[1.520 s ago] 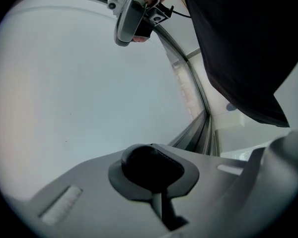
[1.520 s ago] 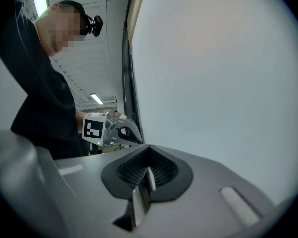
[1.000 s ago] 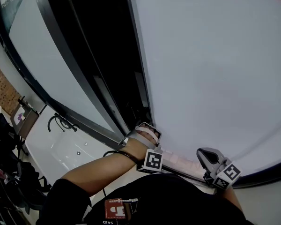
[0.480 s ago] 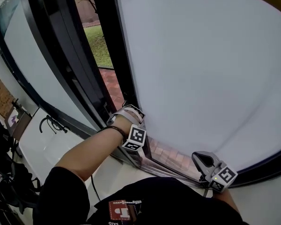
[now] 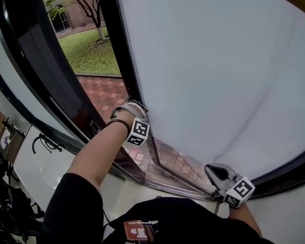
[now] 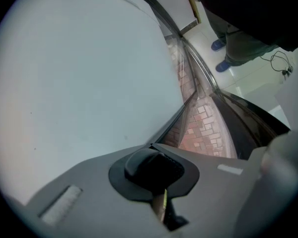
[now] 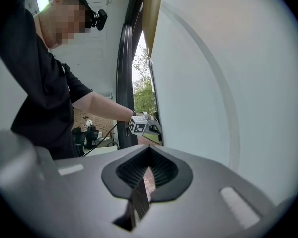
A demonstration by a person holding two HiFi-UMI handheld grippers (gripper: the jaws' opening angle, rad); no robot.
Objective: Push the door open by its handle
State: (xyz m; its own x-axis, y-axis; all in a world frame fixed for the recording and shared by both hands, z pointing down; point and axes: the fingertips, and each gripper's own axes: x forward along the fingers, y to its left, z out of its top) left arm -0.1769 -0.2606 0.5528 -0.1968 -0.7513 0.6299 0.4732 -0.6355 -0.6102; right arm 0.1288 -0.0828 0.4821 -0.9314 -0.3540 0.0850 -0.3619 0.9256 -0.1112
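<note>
Door (image 5: pixel 218 75), a frosted white panel in a dark frame, is standing ajar onto brick paving (image 5: pixel 104 93) while we are holding the left gripper (image 5: pixel 128 108), jaws together and empty, at its free edge and the right gripper (image 5: pixel 213 172), likewise closed on nothing, low beside the panel.

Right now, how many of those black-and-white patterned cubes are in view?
2: one cube on the left gripper at the door edge, the other on the right gripper, lower down.
</note>
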